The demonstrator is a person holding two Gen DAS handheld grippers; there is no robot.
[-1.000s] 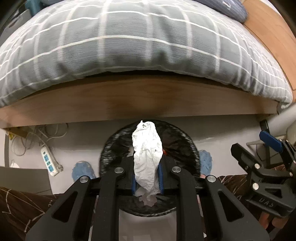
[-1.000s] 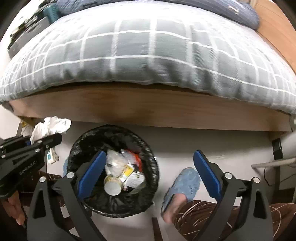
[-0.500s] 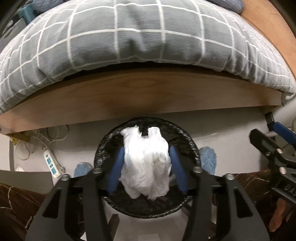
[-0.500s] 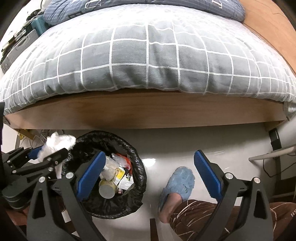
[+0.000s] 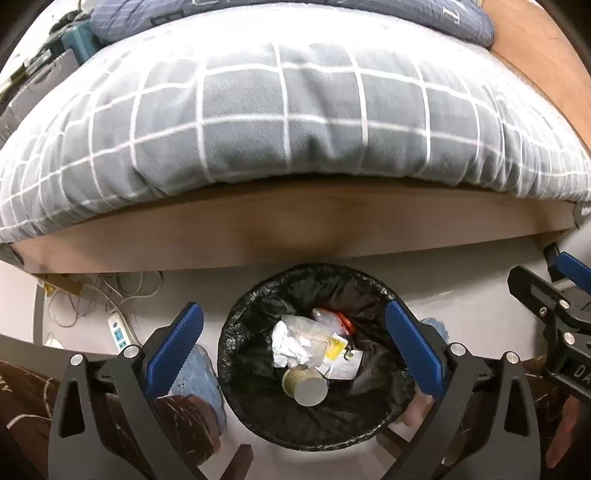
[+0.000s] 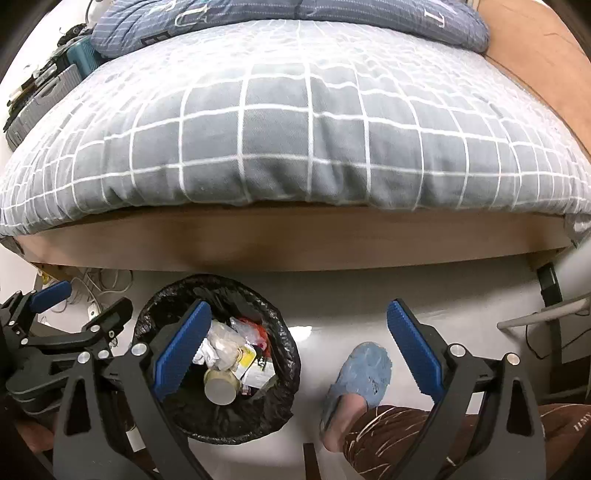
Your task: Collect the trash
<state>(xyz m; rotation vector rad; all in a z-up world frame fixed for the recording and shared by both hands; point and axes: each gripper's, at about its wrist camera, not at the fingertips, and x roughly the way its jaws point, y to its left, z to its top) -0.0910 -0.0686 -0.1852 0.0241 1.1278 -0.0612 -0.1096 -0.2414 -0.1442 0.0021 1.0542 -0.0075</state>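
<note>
Little here can be read. The blue-grey striped pillow (image 6: 288, 18) at the far side of the bed bears large pale letters, a "T" and an "L" among them, but no whole word. The right gripper's (image 5: 576, 325) black body, seen from the left wrist, shows "DA", cut off. Brown patterned trousers (image 6: 461, 435) carry "HMY" near right.

Bed (image 6: 295, 240) fills upper half; wood side rail, wood headboard (image 6: 535, 55) at 1 o'clock. Grey duvet w/ white grid (image 5: 295, 110) overhangs the rail. Blue striped pillow (image 6: 258, 18) at 12, against headboard. Floor (image 6: 351, 295) pale grey, glossy, light glare patch near centre. Power strip (image 5: 118, 330) + tangled white cables (image 5: 110, 288) at 8–9 o'clock, under bed edge. Grey hard case (image 6: 40, 99) at 10 o'clock, beside bed.
</note>
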